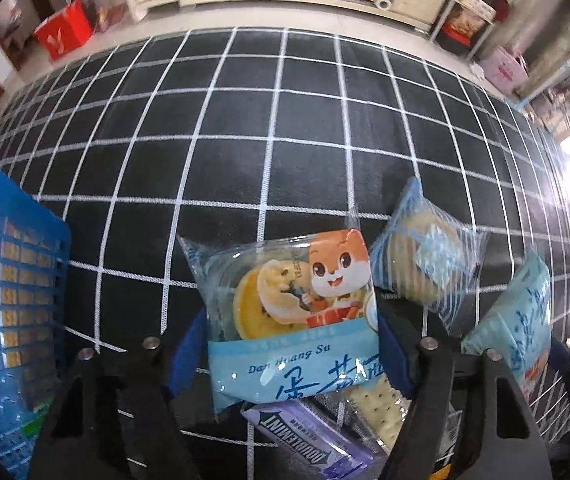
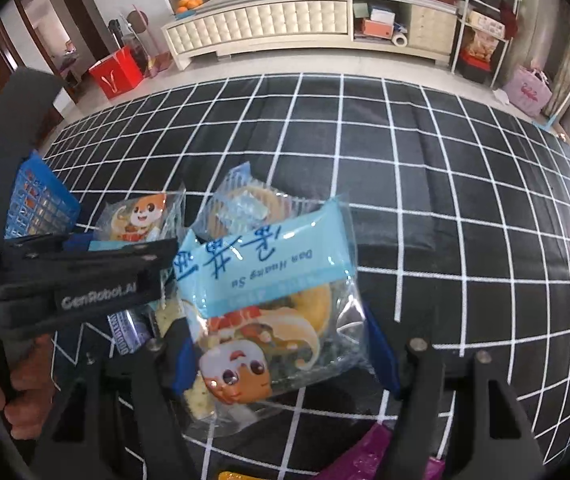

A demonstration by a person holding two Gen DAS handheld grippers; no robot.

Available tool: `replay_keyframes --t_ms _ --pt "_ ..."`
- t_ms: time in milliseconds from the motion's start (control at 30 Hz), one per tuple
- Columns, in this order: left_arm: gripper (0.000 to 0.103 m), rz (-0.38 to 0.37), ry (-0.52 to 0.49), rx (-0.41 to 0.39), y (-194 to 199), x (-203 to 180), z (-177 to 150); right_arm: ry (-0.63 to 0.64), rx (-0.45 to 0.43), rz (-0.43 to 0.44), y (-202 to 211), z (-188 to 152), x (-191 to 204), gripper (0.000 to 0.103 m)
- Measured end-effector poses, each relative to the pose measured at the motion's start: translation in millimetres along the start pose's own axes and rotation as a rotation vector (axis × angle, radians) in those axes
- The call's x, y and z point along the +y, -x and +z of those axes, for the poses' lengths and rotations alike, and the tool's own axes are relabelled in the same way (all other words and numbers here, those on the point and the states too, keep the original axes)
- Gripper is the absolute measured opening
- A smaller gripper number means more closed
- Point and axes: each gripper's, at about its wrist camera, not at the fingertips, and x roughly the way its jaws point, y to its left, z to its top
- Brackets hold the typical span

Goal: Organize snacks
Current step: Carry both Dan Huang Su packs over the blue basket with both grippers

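My left gripper (image 1: 291,344) is shut on a light-blue egg-yolk pastry packet (image 1: 289,312) with a cartoon squirrel, held above the table. My right gripper (image 2: 281,356) is shut on a second such packet (image 2: 269,292), held upside down. That second packet shows at the right of the left wrist view (image 1: 521,320). A striped clear packet with a round pastry (image 1: 429,260) lies between them; it also shows in the right wrist view (image 2: 245,208). A blue mesh basket (image 1: 9,312) with snacks inside stands at the left. The left gripper body (image 2: 85,272) shows in the right wrist view.
A purple Doublemint gum pack (image 1: 317,440) and a cracker packet (image 1: 377,404) lie under the left gripper. A purple wrapper (image 2: 369,456) lies near the bottom of the right wrist view. The black checked tablecloth (image 1: 285,120) stretches ahead. A cabinet (image 2: 285,24) and shelves stand beyond.
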Motion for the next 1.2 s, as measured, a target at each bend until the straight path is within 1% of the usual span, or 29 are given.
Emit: replay_keyframes --t_ms 67,133,200,300,433,567,667,767,800,967,1100,1200 --pt "0.065 0.007 -0.02 -0.013 4.1 -6.2 -2.2 0.007 -0.003 -0.009 3.3 -2.5 0.2 0.074" --pt "0.065 -0.005 -0.028 -0.015 8.3 -9.1 -5.5 -0.028 -0.003 0.004 7.4 -2.6 -4.4 0.074" --pt "0.065 -0.021 -0.047 -0.033 17.7 -9.0 -9.3 -0.072 -0.001 0.018 12.5 -2.5 -7.9 0.074" --pt "0.065 -0.024 -0.088 -0.057 34.6 -6.5 -21.1 -0.11 -0.008 0.035 27.0 -4.1 -6.8 0.074" --pt "0.065 -0.044 -0.127 -0.084 59.4 3.0 -34.8 -0.09 -0.022 0.019 52.0 -7.1 8.8 0.074" --pt "0.065 -0.074 -0.129 -0.136 94.3 15.3 -46.8 -0.047 -0.056 0.001 82.7 -8.0 34.8 0.074" --pt "0.065 -0.108 -0.127 -0.167 122.0 30.8 -59.1 -0.021 -0.076 -0.004 98.5 -6.1 57.6 0.074" --pt "0.065 -0.123 -0.13 -0.201 141.7 42.3 -65.4 0.007 -0.081 0.001 107.5 -3.3 83.1 0.074" --pt "0.065 -0.125 -0.131 -0.213 151.7 49.2 -74.3 0.016 -0.082 0.004 110.0 -1.5 92.7 0.074" --pt "0.065 -0.136 -0.117 -0.282 192.3 89.9 -88.8 0.082 -0.112 0.006 123.4 4.9 139.1 0.074" --pt "0.065 -0.129 -0.097 -0.319 214.1 127.4 -99.4 0.141 -0.128 0.027 124.6 7.8 176.6 0.074" --pt "0.065 -0.109 -0.076 -0.335 222.5 157.9 -105.3 0.178 -0.119 0.036 117.6 3.6 199.8 0.074"
